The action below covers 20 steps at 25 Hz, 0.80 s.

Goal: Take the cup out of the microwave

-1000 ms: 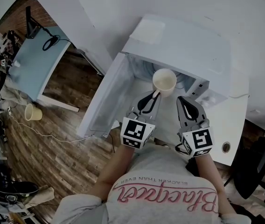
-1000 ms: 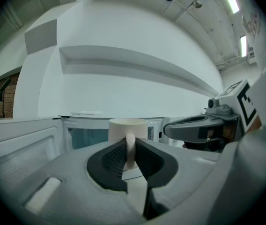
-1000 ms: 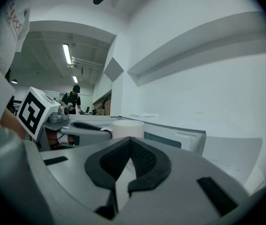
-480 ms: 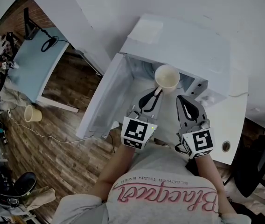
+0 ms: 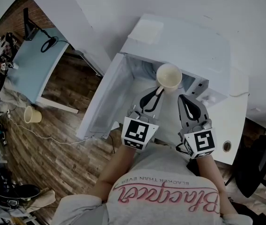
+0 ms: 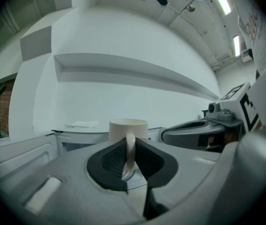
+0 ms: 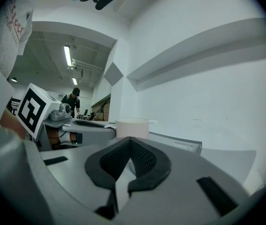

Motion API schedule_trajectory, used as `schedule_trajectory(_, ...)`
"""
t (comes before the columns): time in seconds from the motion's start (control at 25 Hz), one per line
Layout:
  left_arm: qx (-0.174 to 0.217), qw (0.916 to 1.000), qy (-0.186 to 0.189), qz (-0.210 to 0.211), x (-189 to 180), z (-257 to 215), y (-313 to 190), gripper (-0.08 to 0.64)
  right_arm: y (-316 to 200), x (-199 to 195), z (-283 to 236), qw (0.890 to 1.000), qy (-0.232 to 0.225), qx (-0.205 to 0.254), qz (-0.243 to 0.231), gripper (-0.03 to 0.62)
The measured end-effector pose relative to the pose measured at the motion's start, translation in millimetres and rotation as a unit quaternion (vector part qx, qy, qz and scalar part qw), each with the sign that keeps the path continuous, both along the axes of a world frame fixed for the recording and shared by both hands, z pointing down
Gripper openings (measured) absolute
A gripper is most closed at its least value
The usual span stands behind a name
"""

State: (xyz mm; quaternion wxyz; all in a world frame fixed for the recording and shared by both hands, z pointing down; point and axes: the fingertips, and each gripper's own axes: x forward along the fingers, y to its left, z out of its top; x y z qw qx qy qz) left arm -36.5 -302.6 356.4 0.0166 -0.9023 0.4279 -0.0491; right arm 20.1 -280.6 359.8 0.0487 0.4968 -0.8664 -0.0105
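My right gripper [image 5: 185, 102] is pressed together on nothing. Just beside it, my left gripper [image 5: 156, 94] pinches the handle of the cup [image 5: 168, 77], which I hold upright before the mouth of the open microwave [image 5: 184, 41].

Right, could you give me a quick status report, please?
Left tool shut on cup handle. Right tool shut, empty, alongside. Cup upright at the open microwave's mouth. Door swung wide left.

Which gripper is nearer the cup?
Left. The left gripper is shut on the cup by its handle; the right gripper, shut on nothing, sits apart to its right.
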Motion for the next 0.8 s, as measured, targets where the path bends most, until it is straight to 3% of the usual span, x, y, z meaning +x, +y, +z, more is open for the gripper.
schedule_trajectory(0.8,0.008,0.9999,0.001,0.014,3.9,-5.4,-2.0,0.043,-1.5,-0.9,0.2,1.0,0.002,0.0,0.003,0.009)
